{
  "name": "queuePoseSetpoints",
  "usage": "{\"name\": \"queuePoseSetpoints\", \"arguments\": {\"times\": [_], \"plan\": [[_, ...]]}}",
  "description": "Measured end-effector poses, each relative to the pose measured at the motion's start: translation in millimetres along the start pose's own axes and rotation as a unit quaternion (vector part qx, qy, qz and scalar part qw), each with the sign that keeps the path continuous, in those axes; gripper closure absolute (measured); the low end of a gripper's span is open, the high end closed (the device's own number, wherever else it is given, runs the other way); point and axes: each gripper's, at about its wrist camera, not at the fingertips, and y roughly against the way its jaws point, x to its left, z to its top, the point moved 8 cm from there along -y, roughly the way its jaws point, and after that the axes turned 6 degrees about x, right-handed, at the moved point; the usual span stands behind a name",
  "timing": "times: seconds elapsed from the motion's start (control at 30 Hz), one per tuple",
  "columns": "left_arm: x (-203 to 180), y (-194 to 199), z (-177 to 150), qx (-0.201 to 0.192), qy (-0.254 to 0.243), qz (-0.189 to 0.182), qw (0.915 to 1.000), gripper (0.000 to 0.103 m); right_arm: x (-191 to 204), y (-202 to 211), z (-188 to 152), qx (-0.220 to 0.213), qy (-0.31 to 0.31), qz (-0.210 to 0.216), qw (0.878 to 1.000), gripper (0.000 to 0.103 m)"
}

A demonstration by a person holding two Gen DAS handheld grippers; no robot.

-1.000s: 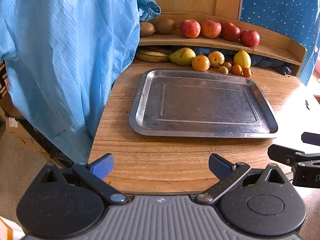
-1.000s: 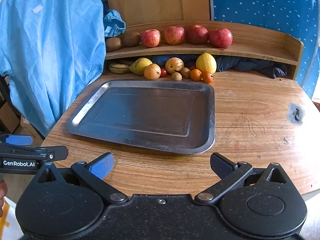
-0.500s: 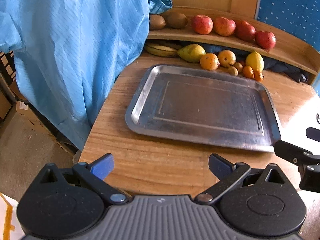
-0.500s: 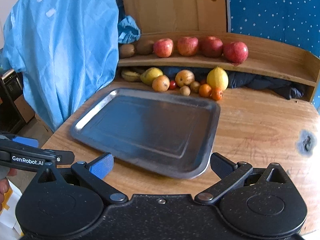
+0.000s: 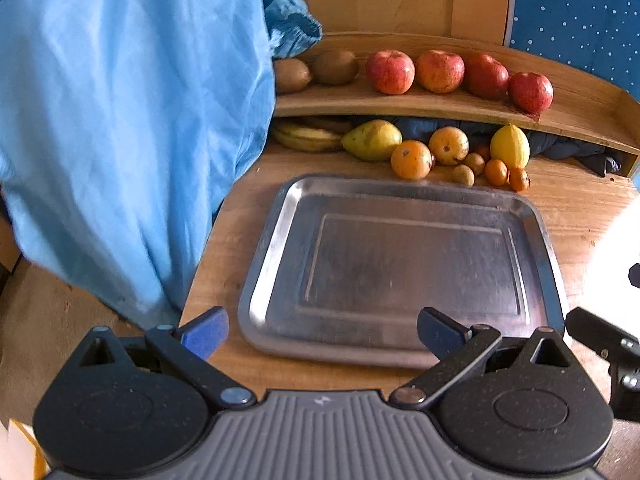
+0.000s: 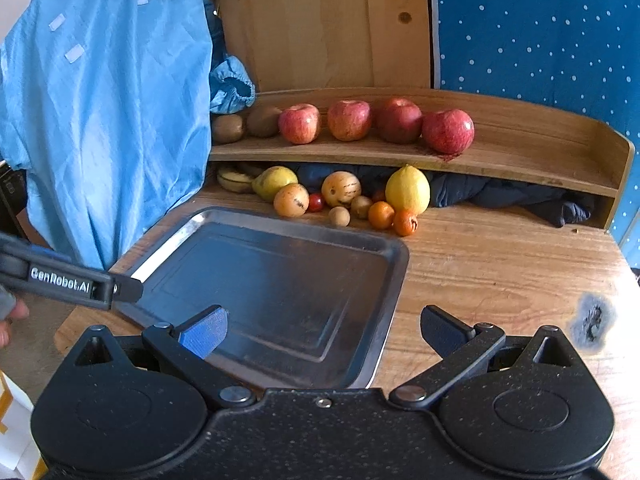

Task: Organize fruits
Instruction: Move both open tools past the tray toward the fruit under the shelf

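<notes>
Both grippers hang over the near edge of the wooden table (image 6: 500, 264), jaws spread wide and holding nothing: the left gripper (image 5: 320, 332) and the right gripper (image 6: 322, 330). A bare steel tray (image 5: 264, 256) lies just ahead. Four red apples (image 6: 348, 120) and two kiwis (image 6: 262, 121) line the curved shelf (image 6: 520, 152); beneath it cluster a pear (image 5: 372, 140), bananas (image 5: 304, 138), an orange (image 5: 411, 160), a lemon (image 5: 509, 146) (and several smaller fruits).

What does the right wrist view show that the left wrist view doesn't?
Only the right wrist view shows the dark burn mark on the table, a small red fruit and a fingertip. Only the left shows the table's sunlit right edge. Both share the empty tray, four red apples and both open tools.
</notes>
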Motion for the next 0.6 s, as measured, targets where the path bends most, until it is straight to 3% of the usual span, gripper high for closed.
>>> {"name": "queuePoseSetpoints", "arguments": {"times": [0.27,0.6], "plan": [[2.6,-30.1,56.9,-0.006,-0.02,-0.029,0.9994,0.001,-0.4,-32.8,35.3,-0.002,0.01,-0.03,0.999,0.0],[12.3,-86.6,129.6,0.001,-0.013,-0.056,0.9983,0.001,16.1,-91.9,77.8,0.03,0.046,-0.049,0.997,0.0]]}}
